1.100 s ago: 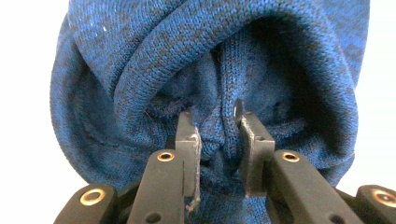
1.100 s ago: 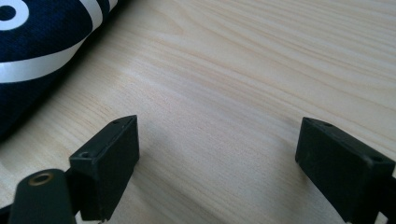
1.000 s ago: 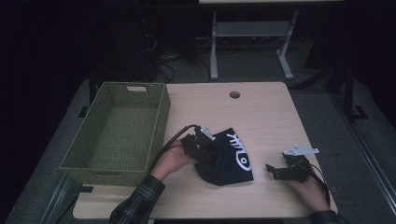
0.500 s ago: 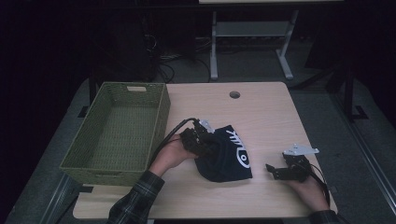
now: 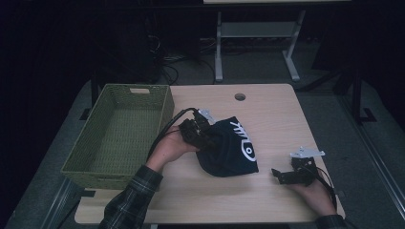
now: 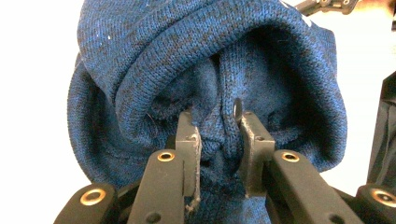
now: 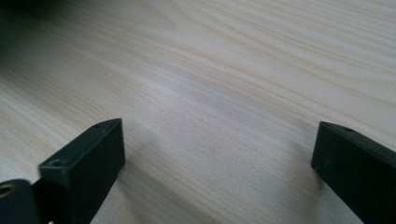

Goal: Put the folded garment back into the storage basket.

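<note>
Left gripper (image 6: 217, 133) of mine is pinching a fold of the blue knit hat (image 6: 210, 84), the two jaws pressed onto the cloth deep inside its rolled brim. From above, the hat (image 5: 229, 150) hangs bunched at that gripper (image 5: 203, 136), its lower part apparently touching the table (image 5: 267, 109) between my hands, just right of the basket (image 5: 119, 129). My right gripper (image 7: 217, 154) rests low over bare wood, off to the right and well apart from the hat; its jaws have just been opening and now stand spread with nothing between them. I judge the step in hand to be lifting the hat and carrying it over into the basket. To do it well I should keep the pinch firm, since only a small fold is caught and knit can slide out. I should raise it until the hanging bulk clears the basket's near wall, so the cloth does not snag on the weave. Then I should bring it over the middle of the basket before letting go. My right hand (image 5: 313, 188) can stay parked where it is.
</note>
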A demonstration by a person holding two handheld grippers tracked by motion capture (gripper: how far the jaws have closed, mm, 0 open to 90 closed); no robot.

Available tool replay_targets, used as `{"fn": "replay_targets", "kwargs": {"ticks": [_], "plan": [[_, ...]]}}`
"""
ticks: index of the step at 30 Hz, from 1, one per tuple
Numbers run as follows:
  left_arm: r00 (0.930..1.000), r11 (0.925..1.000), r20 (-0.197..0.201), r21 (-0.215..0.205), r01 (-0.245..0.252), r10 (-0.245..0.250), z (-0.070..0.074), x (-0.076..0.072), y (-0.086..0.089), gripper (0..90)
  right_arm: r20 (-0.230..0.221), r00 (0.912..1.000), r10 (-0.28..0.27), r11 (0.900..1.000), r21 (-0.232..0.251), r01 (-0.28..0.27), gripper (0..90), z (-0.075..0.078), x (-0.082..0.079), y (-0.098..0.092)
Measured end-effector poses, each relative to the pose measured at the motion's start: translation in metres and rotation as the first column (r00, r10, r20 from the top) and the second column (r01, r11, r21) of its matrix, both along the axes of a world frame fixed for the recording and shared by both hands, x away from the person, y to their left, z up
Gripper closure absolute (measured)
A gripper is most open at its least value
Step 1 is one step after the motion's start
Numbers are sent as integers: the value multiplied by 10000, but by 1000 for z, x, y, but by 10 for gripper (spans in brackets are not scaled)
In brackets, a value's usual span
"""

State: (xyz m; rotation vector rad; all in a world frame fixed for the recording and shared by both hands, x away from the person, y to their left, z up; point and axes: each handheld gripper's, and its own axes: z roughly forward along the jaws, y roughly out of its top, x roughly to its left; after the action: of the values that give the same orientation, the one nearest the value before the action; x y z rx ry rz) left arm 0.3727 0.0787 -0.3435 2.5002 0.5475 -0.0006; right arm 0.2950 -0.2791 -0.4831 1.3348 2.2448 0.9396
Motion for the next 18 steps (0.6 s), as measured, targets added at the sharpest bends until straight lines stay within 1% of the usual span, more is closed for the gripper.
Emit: {"fn": "replay_targets", "kwargs": {"ticks": [6,9,11,12,18], "plan": [[9999,9999,95,84,-117,117,13,3,9,724,-9,10000,17,10000,-1,-17,22,0,0,0],[9996,9997,160,29,-233,232,22,4,14,724,-8,10000,16,10000,2,-16,22,0,0,0],[9995,9997,218,104,-238,236,28,5,19,724,-6,10000,18,10000,1,-18,22,0,0,0],[9992,9995,241,48,-308,307,30,5,20,724,-10,10000,20,10000,4,-20,22,0,0,0],[9975,9983,398,68,-580,577,47,9,34,724,-24,10000,48,10000,25,-48,22,0,0,0]]}}
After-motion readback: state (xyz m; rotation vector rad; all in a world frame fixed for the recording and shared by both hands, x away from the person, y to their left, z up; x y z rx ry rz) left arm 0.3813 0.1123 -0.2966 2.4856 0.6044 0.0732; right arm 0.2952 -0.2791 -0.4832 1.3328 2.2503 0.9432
